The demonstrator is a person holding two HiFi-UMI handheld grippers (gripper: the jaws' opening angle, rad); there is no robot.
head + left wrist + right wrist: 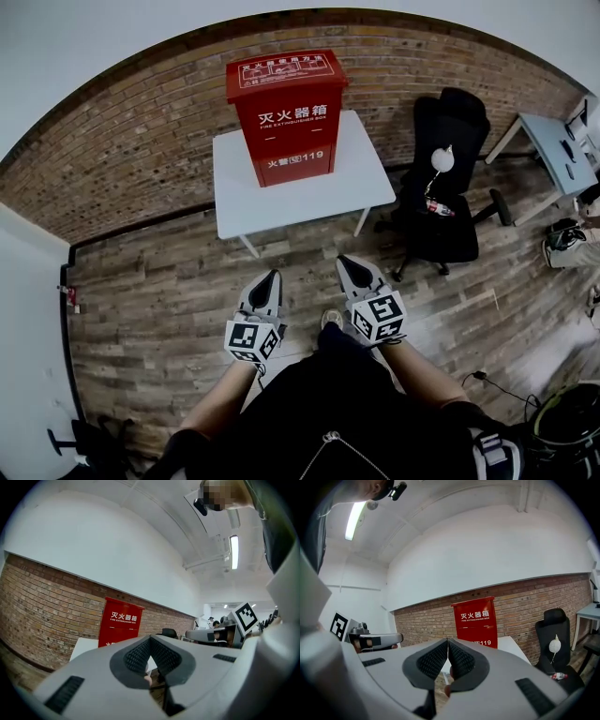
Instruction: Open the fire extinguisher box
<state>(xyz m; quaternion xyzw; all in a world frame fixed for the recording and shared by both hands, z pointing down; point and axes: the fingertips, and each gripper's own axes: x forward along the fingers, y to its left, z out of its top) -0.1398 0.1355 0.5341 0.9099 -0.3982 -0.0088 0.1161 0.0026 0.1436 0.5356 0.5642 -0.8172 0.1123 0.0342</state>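
Note:
A red fire extinguisher box (285, 116) with white lettering stands closed on a white table (366, 183) against the brick wall; it also shows as the red box (118, 622) in the left gripper view and the red box (475, 621) in the right gripper view. My left gripper (272, 277) is shut and empty, held low over the wooden floor, well short of the table. Beside it my right gripper (345, 263) is likewise shut with nothing between its jaws. Both point toward the box from a distance.
A black office chair (441, 202) with a white mask and a bottle on it stands right of the table. A light blue desk (562, 150) is at the far right. Cables and a bin lie at the lower right. The person's legs fill the bottom.

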